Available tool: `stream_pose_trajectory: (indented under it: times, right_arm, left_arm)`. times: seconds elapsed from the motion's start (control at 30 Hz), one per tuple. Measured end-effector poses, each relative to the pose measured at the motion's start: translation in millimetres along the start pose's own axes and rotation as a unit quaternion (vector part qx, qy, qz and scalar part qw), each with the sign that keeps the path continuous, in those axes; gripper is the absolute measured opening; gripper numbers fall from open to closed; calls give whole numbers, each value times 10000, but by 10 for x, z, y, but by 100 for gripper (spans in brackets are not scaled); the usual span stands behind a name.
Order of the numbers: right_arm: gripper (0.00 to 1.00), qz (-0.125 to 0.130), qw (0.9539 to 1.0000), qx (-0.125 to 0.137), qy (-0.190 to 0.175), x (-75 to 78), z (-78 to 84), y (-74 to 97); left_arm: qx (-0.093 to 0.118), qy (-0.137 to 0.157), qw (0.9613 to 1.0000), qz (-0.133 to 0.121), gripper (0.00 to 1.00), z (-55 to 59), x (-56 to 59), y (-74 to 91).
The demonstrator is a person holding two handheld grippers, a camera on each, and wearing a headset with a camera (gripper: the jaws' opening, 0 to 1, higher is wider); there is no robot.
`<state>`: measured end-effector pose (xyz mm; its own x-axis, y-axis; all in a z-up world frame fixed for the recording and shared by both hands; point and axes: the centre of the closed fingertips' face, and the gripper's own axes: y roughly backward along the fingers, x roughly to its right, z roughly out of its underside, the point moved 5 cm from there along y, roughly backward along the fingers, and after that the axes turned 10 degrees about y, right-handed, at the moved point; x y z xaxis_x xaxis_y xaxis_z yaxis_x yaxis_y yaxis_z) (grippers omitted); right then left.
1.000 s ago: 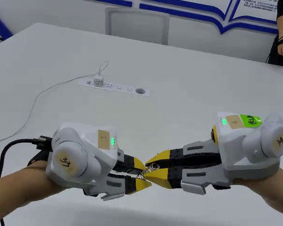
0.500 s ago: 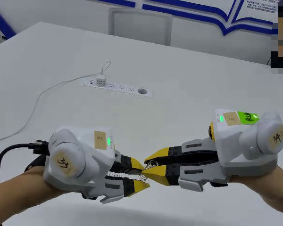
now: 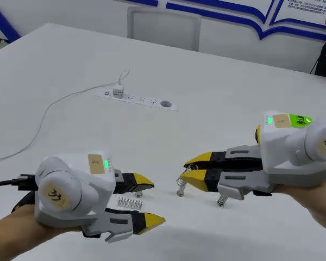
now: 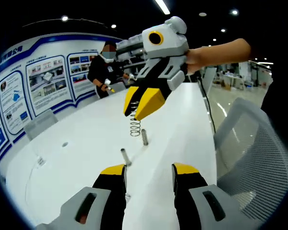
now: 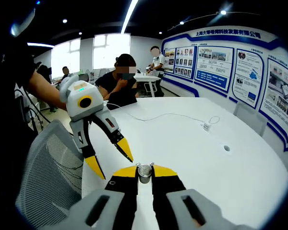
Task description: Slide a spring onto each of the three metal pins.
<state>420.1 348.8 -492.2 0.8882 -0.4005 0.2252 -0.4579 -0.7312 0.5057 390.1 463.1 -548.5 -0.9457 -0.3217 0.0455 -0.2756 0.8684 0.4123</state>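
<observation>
My right gripper (image 3: 191,169) is shut on a small coil spring (image 3: 183,176), which hangs just above an upright metal pin (image 3: 180,190) on the white table (image 3: 217,119). In the right gripper view the spring (image 5: 144,173) is pinched between the yellow tips. My left gripper (image 3: 149,201) is open, a hand's width left of the right one. A second spring (image 3: 130,203) lies flat on the table between its jaws, near another pin (image 3: 139,193). A third pin (image 3: 221,200) stands under the right gripper's body and looks coiled. From the left gripper view the held spring (image 4: 134,127) hangs beside a pin (image 4: 145,136).
A power strip (image 3: 136,100) with a white plug and cable lies mid-table. A grey chair (image 3: 163,27) stands at the far edge. A mesh chair (image 4: 249,158) is close by the table's near side. People (image 5: 125,76) are in the background.
The two grippers met tip to tip around the spring. Now the left one has opened and drawn back left, and the right one has carried the spring off over a pin.
</observation>
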Motion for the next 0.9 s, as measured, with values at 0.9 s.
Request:
stream_pose_trajectory:
  times: [0.9]
  right_arm:
    - [11,895,9913,-714,-653,445,445,-145]
  left_arm:
    - [0,859,9918,-947,70,529,31,223]
